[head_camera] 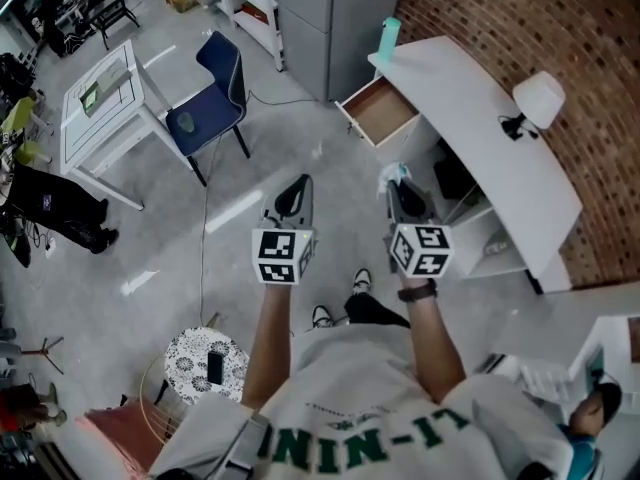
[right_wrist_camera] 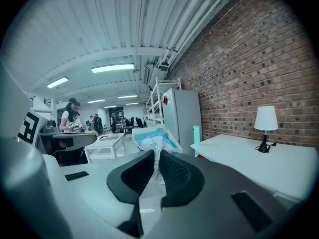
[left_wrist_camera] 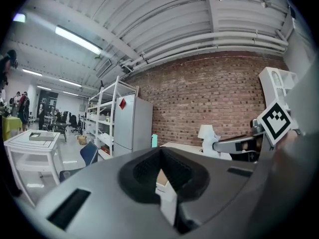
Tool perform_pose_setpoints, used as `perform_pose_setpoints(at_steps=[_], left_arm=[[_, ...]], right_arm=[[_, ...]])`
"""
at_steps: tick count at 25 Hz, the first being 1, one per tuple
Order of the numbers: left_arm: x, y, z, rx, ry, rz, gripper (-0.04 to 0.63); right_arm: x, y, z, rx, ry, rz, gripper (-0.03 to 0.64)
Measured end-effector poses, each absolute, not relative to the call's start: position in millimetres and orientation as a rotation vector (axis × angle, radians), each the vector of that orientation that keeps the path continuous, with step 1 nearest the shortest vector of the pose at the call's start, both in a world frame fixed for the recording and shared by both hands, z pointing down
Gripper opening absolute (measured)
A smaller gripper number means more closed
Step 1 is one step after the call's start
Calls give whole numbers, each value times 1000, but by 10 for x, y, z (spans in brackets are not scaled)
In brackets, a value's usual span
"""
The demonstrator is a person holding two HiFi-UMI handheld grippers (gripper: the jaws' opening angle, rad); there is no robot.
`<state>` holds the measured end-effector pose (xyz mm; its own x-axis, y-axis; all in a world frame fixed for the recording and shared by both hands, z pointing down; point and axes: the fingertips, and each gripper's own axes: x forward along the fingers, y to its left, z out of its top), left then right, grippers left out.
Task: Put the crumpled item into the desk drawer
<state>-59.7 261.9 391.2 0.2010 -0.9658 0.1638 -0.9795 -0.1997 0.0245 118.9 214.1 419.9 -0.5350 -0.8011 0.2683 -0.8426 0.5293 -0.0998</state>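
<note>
Between the jaws of the right tool point(right_wrist_camera: 156, 157), in the air short of the counter point(head_camera: 500, 148), the crumpled item point(right_wrist_camera: 152, 139) is pinched, while the left tool point(left_wrist_camera: 160, 154) is pressed together on nothing. Pickup is judged complete; the desk drawer point(head_camera: 380, 110) stands pulled open with a bare brown interior, so the approach and release inside it remain. The item is a thin, wrinkled white wad with light-blue patches, bunched above the jaw tips.

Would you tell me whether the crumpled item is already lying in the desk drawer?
No, the crumpled item is pinched in the right tongs, and the open drawer looks bare.
</note>
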Motion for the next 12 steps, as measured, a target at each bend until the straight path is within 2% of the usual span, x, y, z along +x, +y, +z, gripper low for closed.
perform_pose_setpoints(at_steps=[12], left_arm=[[-738,1459,3657,2276,-2040,219,-3]], right_arm=[[827,835,3984,1292,-2712,351,28]])
